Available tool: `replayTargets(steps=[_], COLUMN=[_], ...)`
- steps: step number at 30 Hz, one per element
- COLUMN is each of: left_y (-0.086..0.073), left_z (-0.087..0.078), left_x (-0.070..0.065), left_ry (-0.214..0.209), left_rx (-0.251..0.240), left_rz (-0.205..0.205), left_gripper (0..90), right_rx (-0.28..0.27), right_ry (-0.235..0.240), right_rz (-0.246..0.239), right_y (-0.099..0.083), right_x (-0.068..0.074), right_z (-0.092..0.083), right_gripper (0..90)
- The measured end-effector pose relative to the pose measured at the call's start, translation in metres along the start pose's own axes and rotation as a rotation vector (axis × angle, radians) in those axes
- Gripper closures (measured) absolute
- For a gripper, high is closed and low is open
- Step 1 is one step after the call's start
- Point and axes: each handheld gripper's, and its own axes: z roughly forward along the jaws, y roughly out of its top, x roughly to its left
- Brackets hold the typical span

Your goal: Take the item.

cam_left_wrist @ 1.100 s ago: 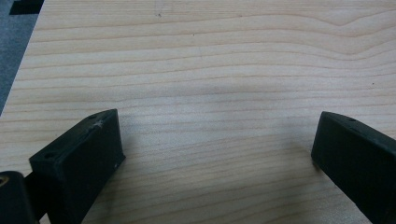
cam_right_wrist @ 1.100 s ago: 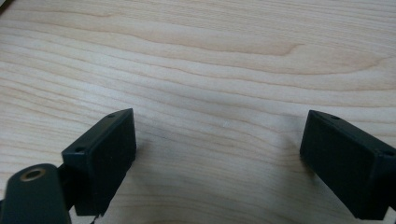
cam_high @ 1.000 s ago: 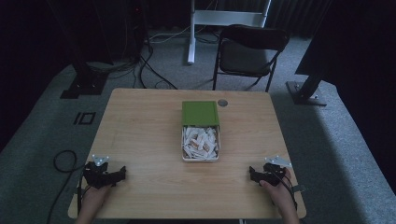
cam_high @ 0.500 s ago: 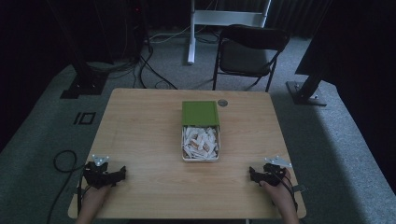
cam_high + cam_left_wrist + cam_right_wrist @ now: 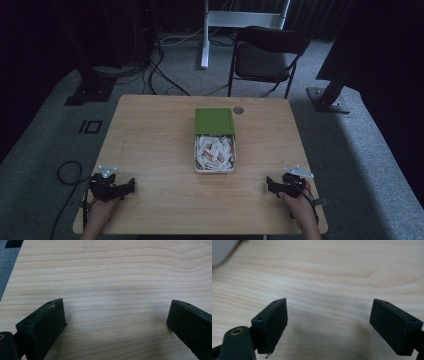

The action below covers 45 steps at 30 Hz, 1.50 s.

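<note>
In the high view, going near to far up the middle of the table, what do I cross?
Bare table → open box of white packets → green lid → small round disc → chair beyond the table.

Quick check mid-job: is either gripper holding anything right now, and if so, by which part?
Nothing is held. The left gripper and the right gripper both have their jaws wide apart over bare table.

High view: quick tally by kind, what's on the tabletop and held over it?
Grippers: 2, left gripper and right gripper, both open
White tray of pale packets: 1
Green lid: 1
Round grommet: 1
Total: 5
</note>
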Motion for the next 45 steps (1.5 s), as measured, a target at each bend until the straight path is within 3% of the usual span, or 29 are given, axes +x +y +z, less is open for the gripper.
replayTargets(steps=[14,26,33,45], left_y=[0.0,0.0,0.0,0.0], left_z=[0.0,0.0,0.0,0.0], left_x=[0.0,0.0,0.0,0.0], left_ry=[0.0,0.0,-0.001,0.0], left_rx=[-0.001,0.0,0.0,0.0], left_rz=[0.0,-0.001,-0.001,-0.001], left_gripper=[2.8,2.7,2.7,2.7], right_rx=[-0.086,-0.163,-0.184,-0.2], right_ry=[0.02,0.093,0.12,0.205], right_rz=[-0.023,-0.084,-0.121,-0.174], right_y=[0.042,0.083,0.097,0.114], right_x=[0.012,0.042,0.057,0.087], right_z=[-0.02,-0.029,-0.03,-0.027], right_gripper=[13.9,13.6,13.6,13.8])
